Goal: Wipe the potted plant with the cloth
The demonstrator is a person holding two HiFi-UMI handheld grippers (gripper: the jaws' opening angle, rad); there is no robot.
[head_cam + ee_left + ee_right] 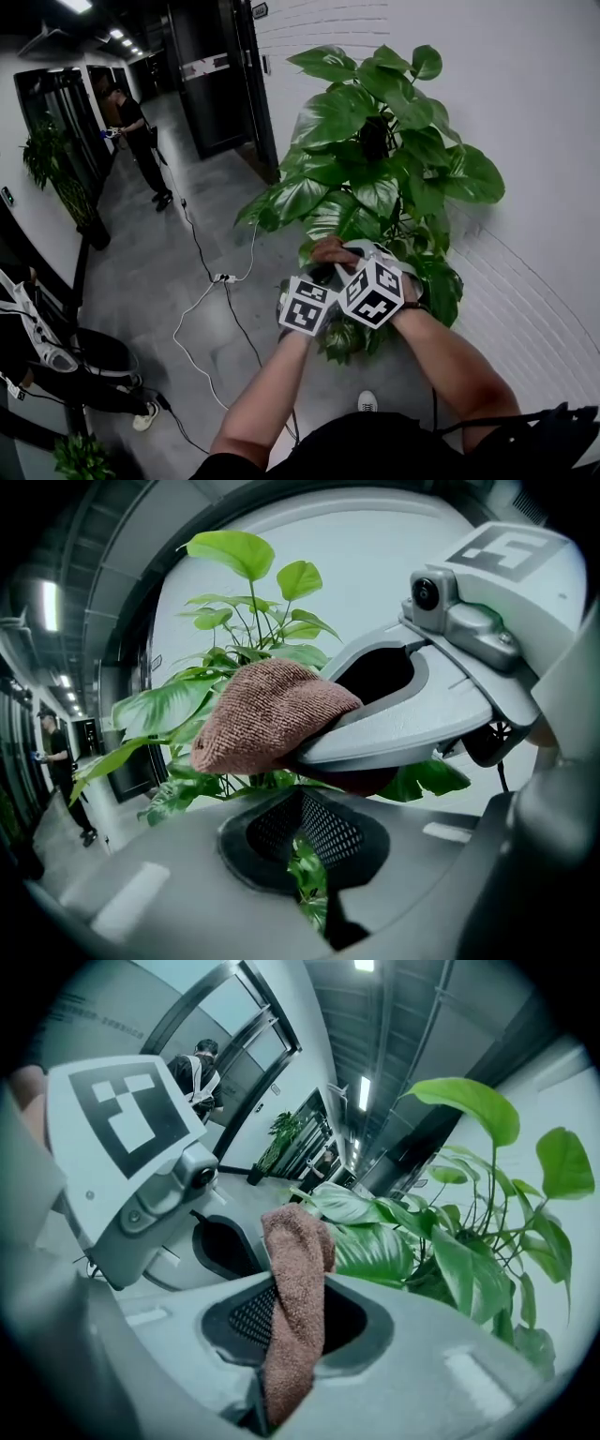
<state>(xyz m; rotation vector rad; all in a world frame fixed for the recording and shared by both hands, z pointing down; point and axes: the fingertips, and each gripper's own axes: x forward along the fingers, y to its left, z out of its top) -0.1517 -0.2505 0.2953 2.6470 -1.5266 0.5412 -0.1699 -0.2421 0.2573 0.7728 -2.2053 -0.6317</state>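
The potted plant (375,178) with broad green leaves stands against the white wall. Both grippers are held close together at its lower leaves; the left marker cube (307,305) and right marker cube (375,292) nearly touch. My right gripper (291,1326) is shut on a brown-pink cloth (295,1279), which sticks up from its jaws. In the left gripper view the cloth (262,714) bulges from the right gripper (319,733), in front of the plant (244,649). My left gripper (305,846) has its jaws closed on a green leaf (307,878). The pot is hidden.
A white brick wall (525,187) runs behind and right of the plant. Cables (211,281) trail across the grey floor. A person (141,141) stands down the corridor; another person's legs (56,356) lie at the left. A second plant (56,169) and black doors (216,75) stand farther off.
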